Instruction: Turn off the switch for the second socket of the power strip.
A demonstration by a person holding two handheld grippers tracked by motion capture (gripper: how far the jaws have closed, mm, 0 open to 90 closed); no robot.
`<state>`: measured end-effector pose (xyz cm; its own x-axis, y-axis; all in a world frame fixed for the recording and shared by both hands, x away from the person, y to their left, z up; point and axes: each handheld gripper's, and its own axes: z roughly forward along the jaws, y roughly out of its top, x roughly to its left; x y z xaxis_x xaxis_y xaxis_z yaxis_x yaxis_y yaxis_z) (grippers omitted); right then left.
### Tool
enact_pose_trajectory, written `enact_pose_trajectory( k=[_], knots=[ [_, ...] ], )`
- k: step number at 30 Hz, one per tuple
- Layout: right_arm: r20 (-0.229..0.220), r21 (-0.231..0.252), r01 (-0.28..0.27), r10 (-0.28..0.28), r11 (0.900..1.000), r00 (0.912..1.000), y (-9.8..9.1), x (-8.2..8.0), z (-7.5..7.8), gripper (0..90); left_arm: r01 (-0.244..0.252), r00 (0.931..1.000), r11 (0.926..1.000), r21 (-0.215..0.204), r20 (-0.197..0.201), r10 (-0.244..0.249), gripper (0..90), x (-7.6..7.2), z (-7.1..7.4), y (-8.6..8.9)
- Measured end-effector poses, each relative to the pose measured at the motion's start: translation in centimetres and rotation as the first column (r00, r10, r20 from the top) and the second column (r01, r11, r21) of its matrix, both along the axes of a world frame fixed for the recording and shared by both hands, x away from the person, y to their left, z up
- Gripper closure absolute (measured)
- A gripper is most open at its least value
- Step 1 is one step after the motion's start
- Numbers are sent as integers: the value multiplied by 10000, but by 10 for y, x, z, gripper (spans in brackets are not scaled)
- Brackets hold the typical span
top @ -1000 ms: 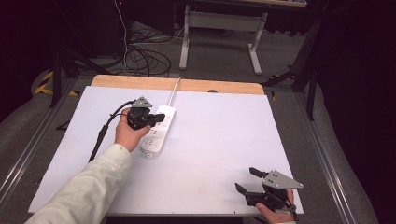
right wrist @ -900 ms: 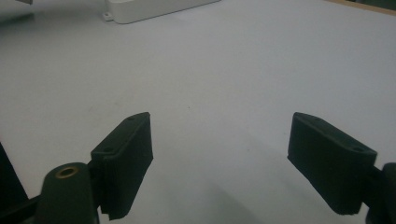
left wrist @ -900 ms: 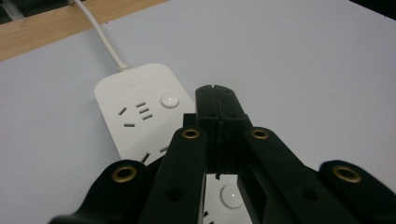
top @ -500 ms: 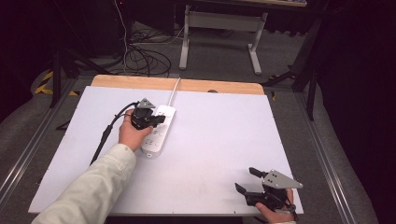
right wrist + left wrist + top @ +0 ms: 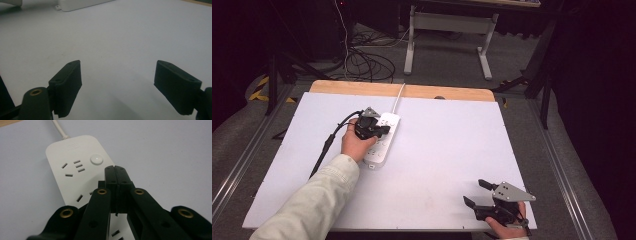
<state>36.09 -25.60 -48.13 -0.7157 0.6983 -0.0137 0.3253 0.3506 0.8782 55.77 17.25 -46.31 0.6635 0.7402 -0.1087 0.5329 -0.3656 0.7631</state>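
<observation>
Under the left gripper [image 5: 384, 130], at the left-centre of the table, lay the white power strip [image 5: 379, 142]. Its long axis ran from the near edge toward the far edge, leaning slightly rightward, with the cord end pointing away from the person. The white cord [image 5: 398, 93] left the far end and crossed the bare wooden strip [image 5: 437, 92] at the back of the table. The left gripper's fingers [image 5: 116, 176] were pressed together with nothing between them, and their tips sat just short of the round button [image 5: 96, 159] near the strip's cord end. Sockets lay to the left of the fingertips and below them.

Right of the strip, the white table surface [image 5: 447, 145] was flat and matte. The right gripper [image 5: 474, 192] rested at the near right corner, well apart from the strip, its fingers [image 5: 67, 85] spread wide and holding nothing. Ahead of those fingers, far off, the near end of the strip [image 5: 80, 5] showed against the tabletop.

Beyond the table, the room was dark, with black cables [image 5: 367, 65] coiled on a grey floor and a grey metal stand [image 5: 449, 35] behind.
</observation>
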Motion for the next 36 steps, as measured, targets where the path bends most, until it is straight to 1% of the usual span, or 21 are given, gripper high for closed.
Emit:
enact_pose_trajectory(
  k=[7, 9, 14, 16, 17, 21, 22, 24, 29, 30, 31, 32, 34, 36],
  knots=[
    [-28, -19, -11, 11, 10000, 10000, 0, 0, 0, 226, 58, 10000, 10000, -39, 15, -57, 900, 0, -2, -2],
    [-49, -26, -20, 20, 10000, 10000, 0, 0, 0, 226, 69, 9999, 9999, 126, 142, -71, 900, 0, -3, -3],
    [-44, -37, -47, 47, 10000, 10000, 1, 1, -1, 226, 77, 10000, 10000, 10, 14, -77, 900, 1, -4, -3],
    [-63, -58, -83, 82, 9999, 9999, 1, 1, -1, 226, 70, 10000, 9999, 81, 33, -70, 900, 1, -4, -4],
    [-95, -60, -77, 76, 10000, 9999, 1, 1, -1, 226, 49, 9999, 9999, 160, 159, -51, 900, 1, -5, -4],
    [-85, -39, -79, 79, 10000, 9999, 1, 1, -1, 225, 18, 9999, 9999, 162, 126, -20, 900, 1, -5, -4],
    [-87, -46, -72, 72, 10000, 9999, 0, 1, -1, 225, 7, 9999, 9998, 221, 170, -10, 900, 1, -5, -4],
    [-95, -47, -61, 61, 10000, 9999, 0, 1, -1, 225, -15, 9999, 9999, 157, 137, 12, 900, 1, -5, -4],
    [-104, -35, -46, 46, 10000, 9999, -1, 1, -1, 225, -54, 9999, 9996, 292, 144, 50, 900, 0, -4, -6],
    [-87, -35, -63, 63, 10000, 9999, -1, 1, -1, 225, -65, 9998, 9992, 398, 216, 57, 900, -1, -4, -7],
    [-87, -35, -63, 63, 10000, 9999, -1, 1, -1, 225, -65, 9998, 9992, 398, 216, 57, 899, -1, -4, -7],
    [-88, -36, -59, 59, 10000, 9999, 0, 1, -1, 225, -49, 9995, 9989, 473, 308, 35, 899, -1, -4, -7],
    [-103, -39, -41, 41, 10000, 9999, -1, 1, -1, 225, -129, 9994, 9985, 536, 326, 112, 900, -3, -4, -9],
    [-105, -45, -29, 29, 10000, 9999, -1, 1, -1, 225, -160, 9994, 9987, 492, 302, 145, 900, -3, -4, -9]
  ],
)
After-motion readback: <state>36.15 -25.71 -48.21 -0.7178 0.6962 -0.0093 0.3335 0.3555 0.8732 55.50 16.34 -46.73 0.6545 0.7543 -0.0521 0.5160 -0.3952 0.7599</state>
